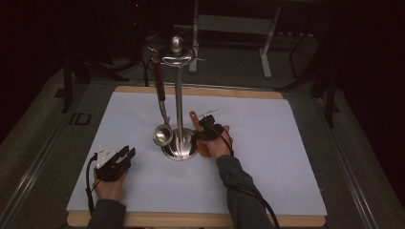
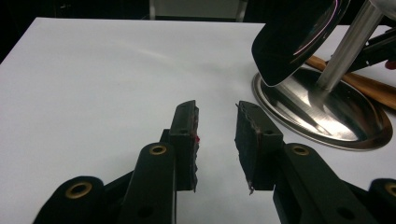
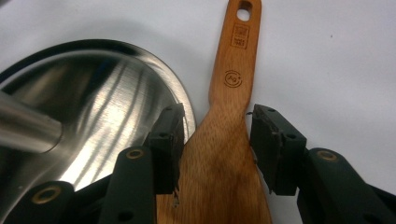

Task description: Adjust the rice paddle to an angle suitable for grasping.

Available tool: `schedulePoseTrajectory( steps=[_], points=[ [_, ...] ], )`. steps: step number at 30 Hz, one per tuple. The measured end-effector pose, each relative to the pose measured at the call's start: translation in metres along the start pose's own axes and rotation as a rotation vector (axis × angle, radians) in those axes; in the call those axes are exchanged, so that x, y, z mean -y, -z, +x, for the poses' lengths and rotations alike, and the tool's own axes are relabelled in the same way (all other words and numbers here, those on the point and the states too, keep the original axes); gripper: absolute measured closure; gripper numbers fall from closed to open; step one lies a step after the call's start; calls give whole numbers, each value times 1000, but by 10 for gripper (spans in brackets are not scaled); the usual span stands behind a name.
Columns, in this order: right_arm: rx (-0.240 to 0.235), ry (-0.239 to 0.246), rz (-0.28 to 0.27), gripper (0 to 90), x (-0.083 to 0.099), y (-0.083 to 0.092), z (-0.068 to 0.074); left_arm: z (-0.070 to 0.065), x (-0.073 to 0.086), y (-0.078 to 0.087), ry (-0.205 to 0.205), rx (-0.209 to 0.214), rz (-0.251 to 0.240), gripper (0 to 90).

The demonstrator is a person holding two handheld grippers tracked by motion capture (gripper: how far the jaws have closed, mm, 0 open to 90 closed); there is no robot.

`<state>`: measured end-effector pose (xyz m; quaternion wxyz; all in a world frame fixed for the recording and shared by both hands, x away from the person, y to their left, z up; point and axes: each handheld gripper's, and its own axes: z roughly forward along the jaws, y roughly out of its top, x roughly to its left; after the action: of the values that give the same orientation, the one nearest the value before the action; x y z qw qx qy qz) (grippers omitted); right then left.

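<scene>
A wooden spatula [image 3: 236, 60] lies flat on the white table sheet, its handle with the hanging hole pointing away, right beside the round base [image 3: 102, 98] of a steel utensil stand [image 1: 179, 95]. My right gripper [image 3: 217, 112] is open and straddles the spatula where blade narrows to handle; its left finger hangs over the base's rim. In the high view the right gripper [image 1: 205, 125] sits just right of the stand over the spatula [image 1: 193, 117]. My left gripper [image 1: 128, 152] rests open near the table's front left, with nothing between its fingers [image 2: 187, 130].
A steel ladle [image 1: 162, 135] with a brown handle hangs from the stand's top ring, its bowl low beside the pole. The left gripper view has the ladle bowl [image 2: 294, 37] and the base [image 2: 327, 112] to its right. The white sheet [image 1: 267, 143] covers a wooden board.
</scene>
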<state>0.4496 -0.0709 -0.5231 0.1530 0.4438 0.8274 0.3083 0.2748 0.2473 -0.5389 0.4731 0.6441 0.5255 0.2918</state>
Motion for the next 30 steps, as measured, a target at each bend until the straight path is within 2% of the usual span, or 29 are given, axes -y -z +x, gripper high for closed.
schedulePoseTrajectory(
  steps=[6, 13, 19, 21, 25, 30],
  points=[
    [6, 6, 13, 603, 0, 1, -3, 0, 0, 0, 1, 1, -1, 692],
    [3, -3, 22, 612, 7, 8, -11, 0, 0, 0, -6, -1, 2, 692],
    [9, 5, 35, 614, 17, 18, -21, -1, 0, 0, -11, -2, 6, 692],
    [0, -10, 34, 614, 24, 24, -28, -1, 0, 0, -13, -4, 7, 692],
    [2, -11, 53, 614, 30, 30, -32, -1, 0, 0, -14, -4, 6, 692],
    [5, 19, 83, 619, 41, 43, -35, -2, 0, -1, -16, -5, 8, 692]
  ],
)
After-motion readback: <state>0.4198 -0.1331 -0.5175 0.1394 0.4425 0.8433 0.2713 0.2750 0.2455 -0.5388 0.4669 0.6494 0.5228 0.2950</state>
